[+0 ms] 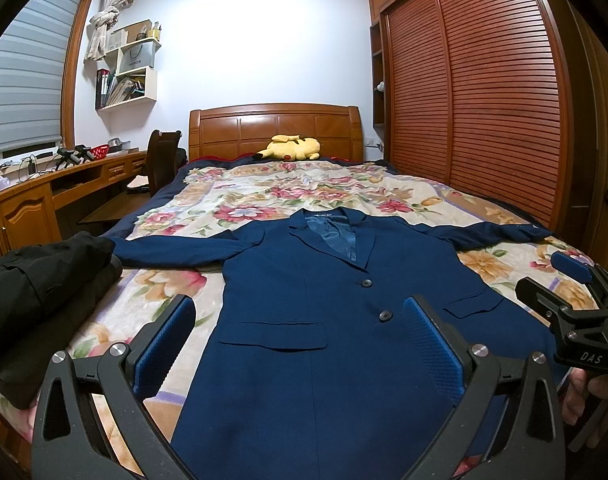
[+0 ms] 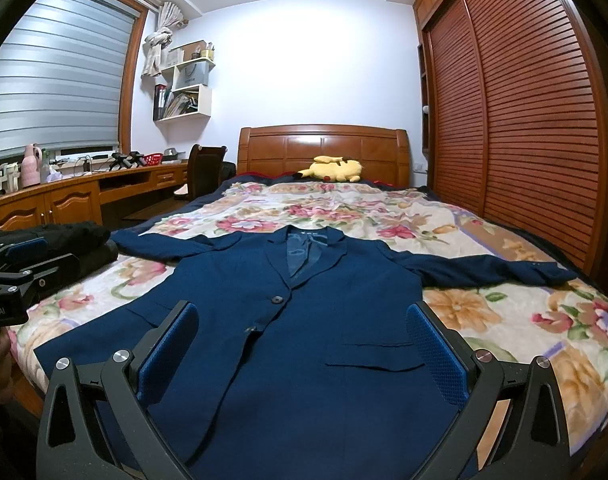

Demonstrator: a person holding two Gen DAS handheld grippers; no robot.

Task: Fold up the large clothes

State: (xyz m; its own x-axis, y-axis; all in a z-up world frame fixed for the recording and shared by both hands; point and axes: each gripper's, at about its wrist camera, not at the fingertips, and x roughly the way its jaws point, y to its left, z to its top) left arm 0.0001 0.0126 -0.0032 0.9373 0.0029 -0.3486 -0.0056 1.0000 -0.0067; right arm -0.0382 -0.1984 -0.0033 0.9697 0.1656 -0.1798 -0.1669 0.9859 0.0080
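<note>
Presently at the start of the fold, as judged from the lay of the cloth. Navy blazer point(image 1: 324, 320) spread face-up on the floral blanket point(image 1: 239, 196) covering the bed, collar toward the headboard point(image 1: 275, 128), hem toward the near edge, both sleeves thrown out sideways. Front closed, two buttons visible down the centre, pocket flaps flat. No crease, no sleeve brought in, no panel doubled over: nothing of this garment folded yet.

Left gripper point(image 1: 299, 344) hovering above the lower front of the blazer, jaws spread wide, nothing between the blue pads point(image 1: 163, 344). No contact with the fabric discernible. Right gripper point(image 2: 304, 348) likewise released, jaws wide apart, poised over the right-hand pocket area, holding nothing. In the left wrist view also seen at the right edge, above the blanket beside the blazer's hem.

Dark clothing point(image 1: 43, 288) piled at the left edge of the bed, just beside the left sleeve; appears bundled or roughly folded, possibly an item already handled, but cannot tell from here.

Remaining, by estimate: sleeves inward across the body, sides over, then hem up toward the collar. Essentially the whole sequence still ahead.

Yellow plush toy point(image 1: 291, 148) resting near the headboard, well apart from the work area.
</note>
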